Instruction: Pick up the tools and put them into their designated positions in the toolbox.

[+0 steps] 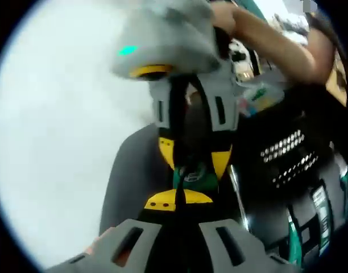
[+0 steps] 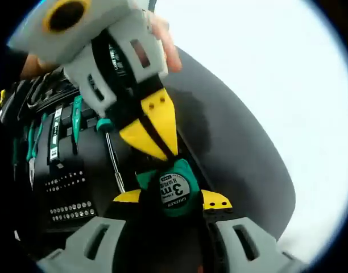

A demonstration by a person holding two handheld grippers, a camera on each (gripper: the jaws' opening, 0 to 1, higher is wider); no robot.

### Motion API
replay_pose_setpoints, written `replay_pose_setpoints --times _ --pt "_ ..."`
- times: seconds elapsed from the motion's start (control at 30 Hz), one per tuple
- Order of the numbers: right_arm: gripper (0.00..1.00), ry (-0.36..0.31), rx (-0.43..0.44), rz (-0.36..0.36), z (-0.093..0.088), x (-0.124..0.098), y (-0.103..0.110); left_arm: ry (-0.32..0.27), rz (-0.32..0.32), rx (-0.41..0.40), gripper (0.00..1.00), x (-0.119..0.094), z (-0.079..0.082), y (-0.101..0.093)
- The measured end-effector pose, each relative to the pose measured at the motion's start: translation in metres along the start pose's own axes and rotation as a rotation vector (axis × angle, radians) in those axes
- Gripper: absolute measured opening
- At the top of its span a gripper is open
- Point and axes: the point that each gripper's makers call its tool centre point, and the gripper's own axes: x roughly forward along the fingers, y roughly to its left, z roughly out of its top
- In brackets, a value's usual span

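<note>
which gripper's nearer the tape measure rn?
Neither clearly. The right gripper has its yellow tips on either side of the tape measure; the left gripper closes on it from the opposite end.

A plain white desk (image 1: 54, 142) spreads pale and evenly lit under bright, soft light; in the right gripper view the same white surface (image 2: 276, 74) runs out past a dark grey curved edge; beyond it the room stays blurred.

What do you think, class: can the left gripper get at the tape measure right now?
Probably yes: the left gripper points straight at the tape measure with nothing between, though the right gripper grips it.
</note>
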Motion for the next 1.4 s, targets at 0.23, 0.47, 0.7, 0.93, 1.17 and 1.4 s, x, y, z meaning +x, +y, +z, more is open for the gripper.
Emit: replay_pose_setpoints --times 0.23,0.47,0.7,0.93,1.17,1.4 --pt "0.34 0.023 -0.055 -0.012 0.002 0.000 0.001 0.058 -0.029 0.049 0.00 0.009 -0.004 0.001" --pt "0.32 -0.015 -0.073 0.022 0.006 -0.003 0.002 0.044 -0.052 0.013 0.00 0.011 -0.009 0.001" --pt "0.04 -0.102 0.179 -0.013 0.003 -0.031 -0.021 0.046 -0.049 -0.012 0.00 0.009 -0.008 -0.001" --pt "0.03 -0.095 0.127 0.073 0.007 -0.011 0.005 0.044 -0.049 -0.016 0.00 0.010 -0.008 0.000" --pt "0.03 -0.073 0.151 0.049 0.006 -0.007 0.001 0.086 -0.043 0.011 0.00 0.014 -0.009 -0.001" --pt "0.02 -0.139 0.159 0.054 0.008 -0.007 0.000 0.094 -0.021 0.031 0.00 0.024 -0.008 0.005"
